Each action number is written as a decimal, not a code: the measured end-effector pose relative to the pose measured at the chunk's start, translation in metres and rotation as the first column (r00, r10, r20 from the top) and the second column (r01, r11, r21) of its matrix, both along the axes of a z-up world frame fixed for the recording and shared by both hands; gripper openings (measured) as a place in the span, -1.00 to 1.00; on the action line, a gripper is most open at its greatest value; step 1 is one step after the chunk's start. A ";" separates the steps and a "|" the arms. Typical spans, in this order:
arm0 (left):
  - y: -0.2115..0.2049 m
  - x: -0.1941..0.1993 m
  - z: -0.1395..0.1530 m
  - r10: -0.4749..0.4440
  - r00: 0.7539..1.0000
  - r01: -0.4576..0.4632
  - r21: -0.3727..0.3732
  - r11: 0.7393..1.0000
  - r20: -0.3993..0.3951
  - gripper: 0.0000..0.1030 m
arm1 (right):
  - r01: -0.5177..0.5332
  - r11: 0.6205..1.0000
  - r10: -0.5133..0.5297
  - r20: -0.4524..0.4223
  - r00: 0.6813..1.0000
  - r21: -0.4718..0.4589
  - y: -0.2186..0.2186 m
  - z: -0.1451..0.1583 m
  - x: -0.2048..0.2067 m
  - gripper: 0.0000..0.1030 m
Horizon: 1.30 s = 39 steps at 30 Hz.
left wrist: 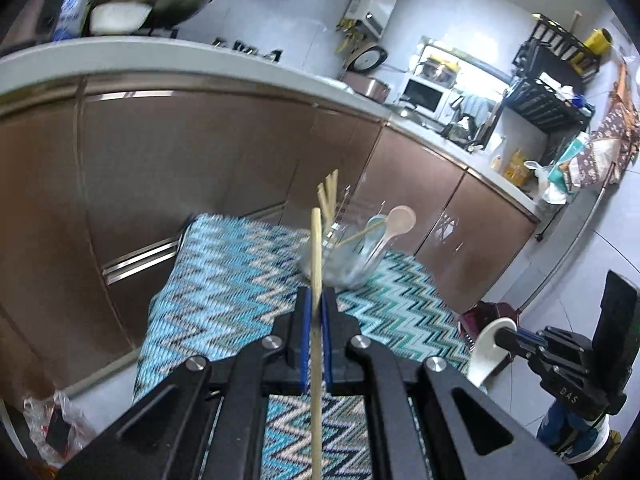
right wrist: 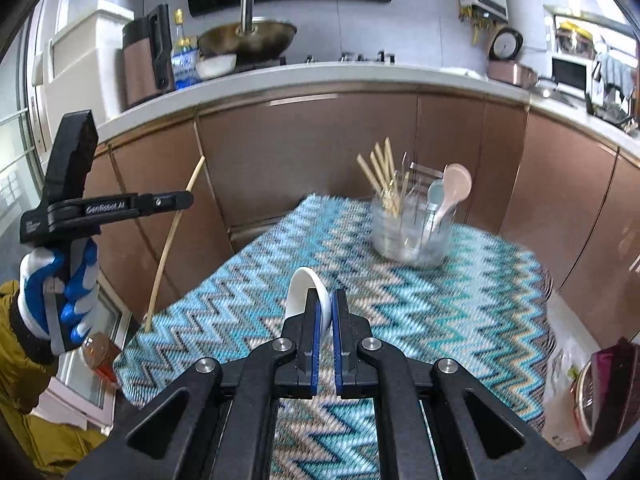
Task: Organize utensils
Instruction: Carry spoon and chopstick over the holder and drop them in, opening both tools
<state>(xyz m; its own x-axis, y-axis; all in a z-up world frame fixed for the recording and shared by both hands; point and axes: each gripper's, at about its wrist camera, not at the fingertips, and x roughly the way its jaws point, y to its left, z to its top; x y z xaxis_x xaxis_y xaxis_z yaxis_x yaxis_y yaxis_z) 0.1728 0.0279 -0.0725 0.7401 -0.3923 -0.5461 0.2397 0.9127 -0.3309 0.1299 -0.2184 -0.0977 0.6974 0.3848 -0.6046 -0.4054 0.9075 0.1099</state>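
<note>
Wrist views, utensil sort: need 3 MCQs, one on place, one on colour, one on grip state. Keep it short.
1. Where does the clear glass jar stand?
A. on the zigzag cloth
B. on the kitchen counter
C. on the floor

2. What colour is the spoon in the right gripper?
A. pink
B. white
C. light blue

3. What does the left gripper hold?
A. nothing, jaws wide open
B. a spoon
C. a single chopstick

Key:
1 A: the jar sits on the zigzag cloth, in front of the brown cabinets.
2 B: the bowl of the spoon between the blue pads is white; the pink and light blue spoons are in the jar.
3 C: one chopstick runs between the closed blue pads.
</note>
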 end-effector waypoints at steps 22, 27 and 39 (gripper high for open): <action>-0.090 0.174 0.047 0.195 0.894 -0.136 -0.172 0.976 0.403 -0.91 | 0.147 0.988 -0.154 0.334 0.930 0.046 -0.028 0.050 0.194 -0.88; -0.109 0.210 0.020 0.253 0.864 -0.198 -0.168 0.966 0.435 -0.91 | 0.147 0.989 -0.142 0.343 0.929 0.009 -0.018 0.018 0.236 -0.88; -0.118 0.237 -0.043 0.299 0.852 -0.265 -0.140 0.954 0.430 -0.91 | 0.160 0.984 -0.125 0.348 0.929 -0.074 -0.007 -0.029 0.260 -0.88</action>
